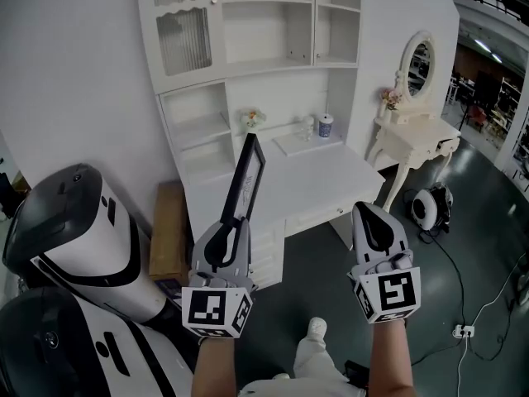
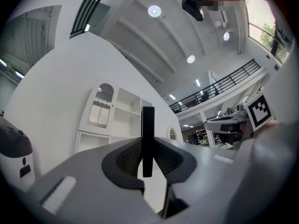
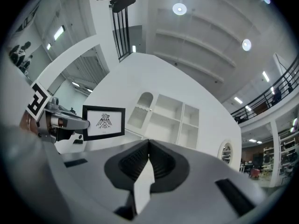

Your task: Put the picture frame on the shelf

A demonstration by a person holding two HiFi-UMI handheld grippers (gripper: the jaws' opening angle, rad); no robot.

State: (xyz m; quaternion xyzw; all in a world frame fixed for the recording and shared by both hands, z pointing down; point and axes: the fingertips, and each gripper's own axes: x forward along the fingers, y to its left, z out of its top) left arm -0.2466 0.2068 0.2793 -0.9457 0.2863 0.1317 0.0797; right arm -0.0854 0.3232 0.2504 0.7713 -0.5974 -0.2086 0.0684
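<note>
The picture frame [image 1: 249,179] is black and thin, and I see it edge-on in the head view, rising above the white desk [image 1: 331,184]. My left gripper [image 1: 231,226] is shut on its lower end. In the left gripper view the frame [image 2: 148,136] is a black bar clamped between the jaws. The right gripper view shows its face, the frame [image 3: 103,122] with a bird drawing on white. My right gripper [image 1: 370,212] hovers to the right over the desk's front edge, shut with nothing in it. The white shelf unit [image 1: 281,31] stands behind the desk.
On the desk's back stand a small flower [image 1: 253,119], a glass [image 1: 307,126] and a blue-white jar [image 1: 326,126]. A white dressing table with oval mirror [image 1: 417,131] is at right, a cable reel [image 1: 431,208] on the floor. A white-black machine [image 1: 74,238] and a cardboard box [image 1: 169,230] are at left.
</note>
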